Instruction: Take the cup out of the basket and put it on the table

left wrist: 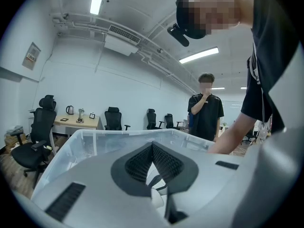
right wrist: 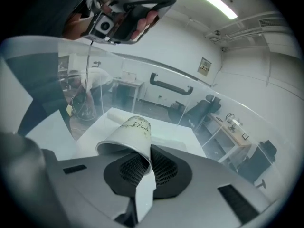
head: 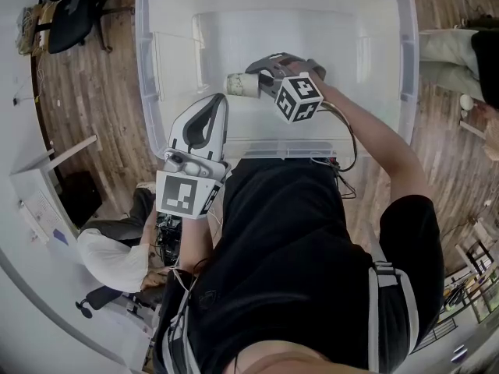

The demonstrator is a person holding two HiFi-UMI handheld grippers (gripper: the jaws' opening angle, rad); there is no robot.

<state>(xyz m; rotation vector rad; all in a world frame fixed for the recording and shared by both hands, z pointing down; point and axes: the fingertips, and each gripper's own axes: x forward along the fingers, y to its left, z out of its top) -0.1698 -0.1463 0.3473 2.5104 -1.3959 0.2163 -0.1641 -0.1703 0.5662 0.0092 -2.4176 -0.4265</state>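
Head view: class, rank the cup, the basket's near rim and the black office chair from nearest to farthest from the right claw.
1. Cup: pinched in the right claw.
2. Basket's near rim: below the claw in the picture.
3. Black office chair: top-left corner, on the floor.

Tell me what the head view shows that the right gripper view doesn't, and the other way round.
Head view only: the marker cube on the right gripper and the whole rim of the clear bin. Right gripper view only: the jaws pinching the wall of the paper cup at its rim, the cup's print, the ceiling light. Both: the cup, the bin's walls, the right gripper.
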